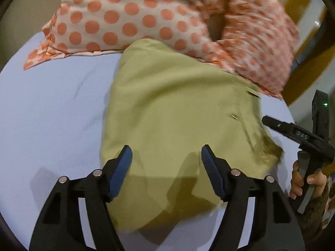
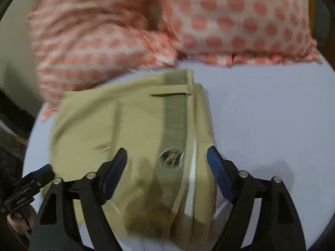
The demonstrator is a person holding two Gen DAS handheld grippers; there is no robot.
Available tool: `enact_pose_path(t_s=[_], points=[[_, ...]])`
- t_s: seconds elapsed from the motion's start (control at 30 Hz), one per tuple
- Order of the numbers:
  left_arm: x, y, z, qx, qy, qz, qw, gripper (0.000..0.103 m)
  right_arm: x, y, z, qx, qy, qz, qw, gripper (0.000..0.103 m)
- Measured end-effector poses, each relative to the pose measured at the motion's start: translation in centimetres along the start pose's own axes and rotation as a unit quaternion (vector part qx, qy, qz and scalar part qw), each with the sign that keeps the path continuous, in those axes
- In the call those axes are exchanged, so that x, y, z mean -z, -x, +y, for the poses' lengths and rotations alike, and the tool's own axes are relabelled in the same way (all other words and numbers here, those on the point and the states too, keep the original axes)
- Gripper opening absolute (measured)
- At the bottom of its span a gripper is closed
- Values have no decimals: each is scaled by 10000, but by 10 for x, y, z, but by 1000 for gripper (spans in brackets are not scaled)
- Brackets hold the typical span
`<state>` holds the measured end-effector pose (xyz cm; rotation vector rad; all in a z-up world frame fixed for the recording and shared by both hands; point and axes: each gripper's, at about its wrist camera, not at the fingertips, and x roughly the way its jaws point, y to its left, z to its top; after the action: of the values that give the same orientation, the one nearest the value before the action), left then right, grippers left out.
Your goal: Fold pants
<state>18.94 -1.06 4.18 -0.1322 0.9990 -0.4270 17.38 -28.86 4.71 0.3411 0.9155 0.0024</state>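
The olive-green pants (image 1: 175, 113) lie folded in a compact bundle on the pale blue bed sheet (image 1: 52, 113). My left gripper (image 1: 166, 156) is open above the near end of the pants, holding nothing. In the right wrist view the pants (image 2: 134, 121) show their mesh waistband lining (image 2: 173, 125) and a button. My right gripper (image 2: 167, 159) is open over the waistband end, empty. The right gripper also shows at the right of the left wrist view (image 1: 293, 129), beside the pants, held by a hand.
Two white pillows with orange dots (image 1: 129, 14) (image 2: 240, 21) lie at the far side, touching the pants' far edge. The bed's edge and a wooden frame (image 1: 309, 67) lie to the right. Bare sheet (image 2: 272, 115) spreads right of the pants.
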Motion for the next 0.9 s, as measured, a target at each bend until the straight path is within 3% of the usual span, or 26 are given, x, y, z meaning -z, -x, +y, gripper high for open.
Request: enact_pose_path(t_s=[0.03, 0.07, 0.13, 0.23, 0.3, 0.43, 0.57, 0.7, 0.9], points=[[13, 15, -5, -59, -138, -122, 9998, 84, 13, 22, 6, 54, 168, -236, 9996, 102], [26, 26, -8, -160, -215, -199, 9994, 94, 22, 35, 7, 150, 253, -354, 9989, 102], [55, 45, -12, -365, -314, -324, 9983, 98, 55, 65, 19, 240, 543, -649, 9961, 102], [92, 54, -6, -423, -186, -165, 9988, 98, 98, 74, 30, -83, 701, -525, 9961, 102], [108, 49, -4, -463, -41, 26, 9989, 98, 119, 63, 39, 250, 705, -343, 9966, 102], [122, 51, -10, -850, -268, -134, 9959, 98, 139, 47, 47, 551, 754, -168, 9955, 102], [130, 48, -14, -921, -384, -148, 9949, 101, 148, 34, 55, 896, 890, -137, 9919, 102], [139, 41, -28, -1545, -711, -191, 9853, 101, 149, 30, 57, 1015, 854, -165, 9910, 102], [141, 43, -25, -1538, -575, -294, 9860, 101, 149, 31, 57, 1066, 808, -164, 9909, 102]])
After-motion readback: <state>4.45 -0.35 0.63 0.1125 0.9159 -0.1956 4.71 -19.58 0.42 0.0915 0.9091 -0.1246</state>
